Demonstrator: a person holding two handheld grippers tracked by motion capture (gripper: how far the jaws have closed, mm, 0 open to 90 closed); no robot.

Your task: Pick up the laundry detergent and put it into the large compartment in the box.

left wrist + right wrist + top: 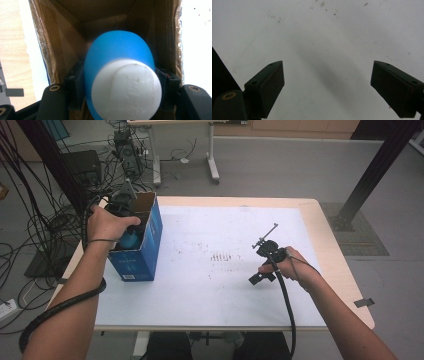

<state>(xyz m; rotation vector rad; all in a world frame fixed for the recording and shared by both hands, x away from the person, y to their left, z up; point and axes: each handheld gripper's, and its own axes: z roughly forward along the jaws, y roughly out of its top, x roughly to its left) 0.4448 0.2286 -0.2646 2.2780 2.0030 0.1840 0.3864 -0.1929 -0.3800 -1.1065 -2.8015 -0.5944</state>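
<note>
Blue bottle with a white cap (120,75) gripped by the left claw (120,82) inside the cardboard box (150,227).
At the table's (330,270) left edge stands the box; the right claw (327,90) hangs spread wide and empty over the white sheet (215,285), well apart.

Both forearms bare, no sleeves. Left gripper (122,82): black body, black block jaws with small screw holes, brass-coloured inserts in the rounded black housings at the base, grey three-cornered plate on top; black ribbed cable loops around the left forearm. Right gripper (327,87): black body, flat black rectangular pads with screw holes, thin rod with crosspiece; smooth black cable.
</note>
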